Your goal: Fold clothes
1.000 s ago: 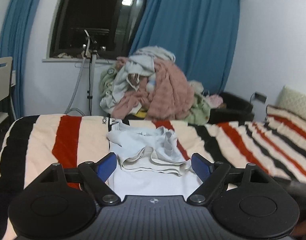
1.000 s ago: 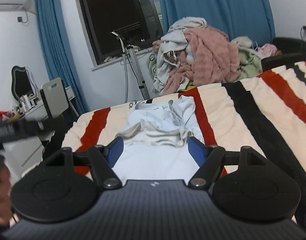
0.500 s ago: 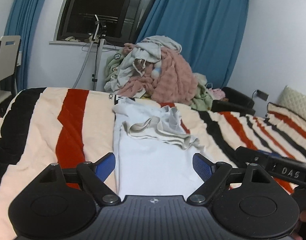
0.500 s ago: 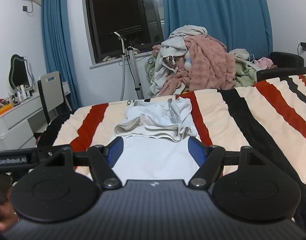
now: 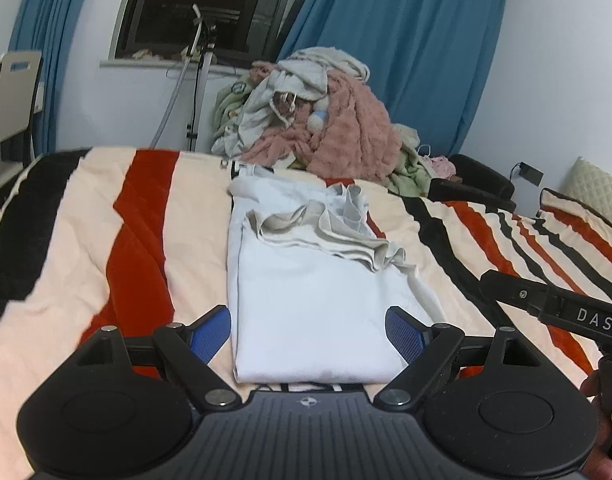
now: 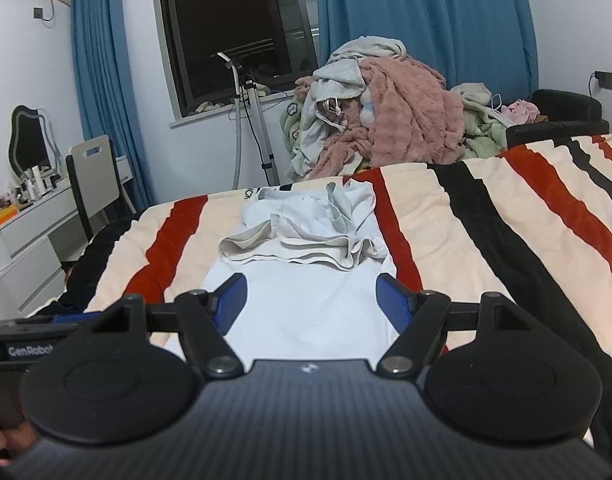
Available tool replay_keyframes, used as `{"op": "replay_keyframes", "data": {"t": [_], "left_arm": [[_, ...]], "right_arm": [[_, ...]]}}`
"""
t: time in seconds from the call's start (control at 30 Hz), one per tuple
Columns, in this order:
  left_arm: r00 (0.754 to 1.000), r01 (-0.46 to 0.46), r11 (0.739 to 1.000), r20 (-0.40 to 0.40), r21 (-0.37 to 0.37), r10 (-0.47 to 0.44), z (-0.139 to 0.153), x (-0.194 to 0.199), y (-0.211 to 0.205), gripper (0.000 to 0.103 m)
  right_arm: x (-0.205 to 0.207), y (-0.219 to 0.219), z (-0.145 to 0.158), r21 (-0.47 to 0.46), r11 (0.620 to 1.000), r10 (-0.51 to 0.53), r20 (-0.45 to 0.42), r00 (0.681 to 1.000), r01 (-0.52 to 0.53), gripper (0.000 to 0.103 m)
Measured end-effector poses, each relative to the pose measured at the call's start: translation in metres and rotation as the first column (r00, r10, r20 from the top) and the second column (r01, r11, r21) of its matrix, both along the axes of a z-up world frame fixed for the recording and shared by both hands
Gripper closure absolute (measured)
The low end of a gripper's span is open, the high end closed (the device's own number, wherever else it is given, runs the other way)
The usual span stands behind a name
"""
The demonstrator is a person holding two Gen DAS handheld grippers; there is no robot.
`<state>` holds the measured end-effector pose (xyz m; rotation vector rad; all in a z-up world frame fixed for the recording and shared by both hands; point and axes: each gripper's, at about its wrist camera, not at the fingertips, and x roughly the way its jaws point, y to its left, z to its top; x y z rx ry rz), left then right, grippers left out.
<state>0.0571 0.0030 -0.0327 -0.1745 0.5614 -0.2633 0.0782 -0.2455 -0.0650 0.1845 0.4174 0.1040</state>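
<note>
A white garment lies lengthwise on the striped bed, folded into a long strip, with its bunched beige-edged part across the far half. It also shows in the right wrist view. My left gripper is open and empty, hovering over the garment's near end. My right gripper is open and empty above the garment's near half. The right gripper's body shows at the right edge of the left wrist view.
The bed has a cream, red and black striped blanket. A heap of unfolded clothes stands beyond the bed's far edge. A chair and white desk are at the left, a black armchair and a pillow at the right.
Both grippers have risen and drawn back toward the garment's near end, still open. More of the flat white part shows. The garment itself has not moved.
</note>
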Motion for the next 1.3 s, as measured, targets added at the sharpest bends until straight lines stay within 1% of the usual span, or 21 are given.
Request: {"op": "replay_keyframes", "data": {"t": [0.13,0.2,0.23,0.27,0.3,0.37,0.4,0.47,0.53,0.57,0.63,0.7,0.73,0.8,0.87,0.9,0.93,0.97,1.07,1.2,1.3], "left_arm": [[0.996,-0.001,0.997,-0.084,-0.073,-0.005,-0.011,0.009,0.007,0.017],[0.989,-0.007,0.99,-0.144,-0.138,-0.013,-0.02,0.016,0.013,0.017],[0.984,-0.014,0.984,-0.179,-0.18,-0.018,-0.026,0.02,0.017,0.017],[0.976,-0.023,0.975,-0.214,-0.221,-0.025,-0.031,0.023,0.021,0.017],[0.968,-0.034,0.965,-0.249,-0.262,-0.033,-0.037,0.027,0.024,0.017],[0.945,-0.065,0.932,-0.322,-0.356,-0.057,-0.052,0.036,0.032,0.017],[0.932,-0.084,0.911,-0.355,-0.403,-0.071,-0.061,0.041,0.035,0.017],[0.907,-0.126,0.872,-0.41,-0.472,-0.091,-0.078,0.051,0.04,0.017],[0.894,-0.17,0.836,-0.438,-0.522,-0.091,-0.091,0.061,0.044,0.018],[0.892,-0.189,0.82,-0.444,-0.54,-0.086,-0.096,0.066,0.046,0.018],[0.895,-0.22,0.785,-0.439,-0.579,-0.073,-0.102,0.074,0.05,0.02],[0.9,-0.237,0.766,-0.433,-0.597,-0.058,-0.106,0.082,0.05,0.026],[0.902,-0.245,0.757,-0.429,-0.605,-0.051,-0.109,0.086,0.05,0.031],[0.903,-0.251,0.769,-0.429,-0.587,-0.033,-0.111,0.09,0.048,0.044],[0.904,-0.254,0.788,-0.427,-0.561,-0.013,-0.111,0.093,0.045,0.066],[0.905,-0.255,0.786,-0.426,-0.563,-0.012,-0.113,0.094,0.046,0.072],[0.905,-0.257,0.782,-0.425,-0.568,-0.012,-0.115,0.095,0.047,0.085],[0.907,-0.254,0.776,-0.42,-0.577,-0.015,-0.115,0.096,0.048,0.091],[0.917,-0.243,0.755,-0.398,-0.609,-0.025,-0.115,0.096,0.051,0.095],[0.927,-0.238,0.727,-0.373,-0.644,-0.027,-0.112,0.095,0.054,0.096],[0.929,-0.243,0.714,-0.369,-0.657,-0.024,-0.113,0.095,0.058,0.096]], "right_arm": [[0.005,-0.005,-0.006,0.033,0.999,-0.007,-0.045,0.999,0.009,0.029],[0.01,-0.012,-0.012,0.113,0.994,0.003,-0.105,0.994,0.009,0.029],[0.014,-0.019,-0.018,0.19,0.982,0.017,-0.149,0.989,0.011,0.029],[0.019,-0.029,-0.027,0.312,0.95,0.046,-0.209,0.977,0.022,0.029],[0.023,-0.039,-0.037,0.432,0.901,0.082,-0.26,0.962,0.04,0.029],[0.029,-0.053,-0.062,0.615,0.783,0.148,-0.332,0.932,0.094,0.029],[0.032,-0.057,-0.074,0.675,0.726,0.172,-0.362,0.916,0.13,0.029],[0.036,-0.058,-0.095,0.731,0.649,0.185,-0.42,0.889,0.211,0.03],[0.041,-0.055,-0.111,0.756,0.596,0.186,-0.458,0.87,0.27,0.033],[0.045,-0.053,-0.117,0.759,0.582,0.18,-0.472,0.863,0.293,0.037],[0.051,-0.049,-0.125,0.755,0.57,0.152,-0.484,0.862,0.324,0.041],[0.057,-0.047,-0.132,0.757,0.554,0.116,-0.482,0.868,0.346,0.045],[0.058,-0.048,-0.133,0.758,0.547,0.096,-0.478,0.873,0.355,0.049],[0.057,-0.051,-0.135,0.752,0.546,0.054,-0.472,0.88,0.37,0.059],[0.056,-0.057,-0.136,0.742,0.544,0.014,-0.475,0.88,0.392,0.078],[0.055,-0.062,-0.137,0.738,0.54,0.0,-0.481,0.877,0.405,0.081],[0.054,-0.067,-0.137,0.734,0.535,-0.015,-0.486,0.874,0.418,0.084],[0.053,-0.07,-0.137,0.732,0.529,-0.028,-0.49,0.871,0.429,0.086],[0.049,-0.076,-0.136,0.731,0.51,-0.06,-0.495,0.867,0.453,0.087],[0.045,-0.087,-0.133,0.712,0.5,-0.131,-0.5,0.856,0.493,0.087],[0.036,-0.101,-0.129,0.681,0.484,-0.24,-0.501,0.832,0.549,0.091]]}}
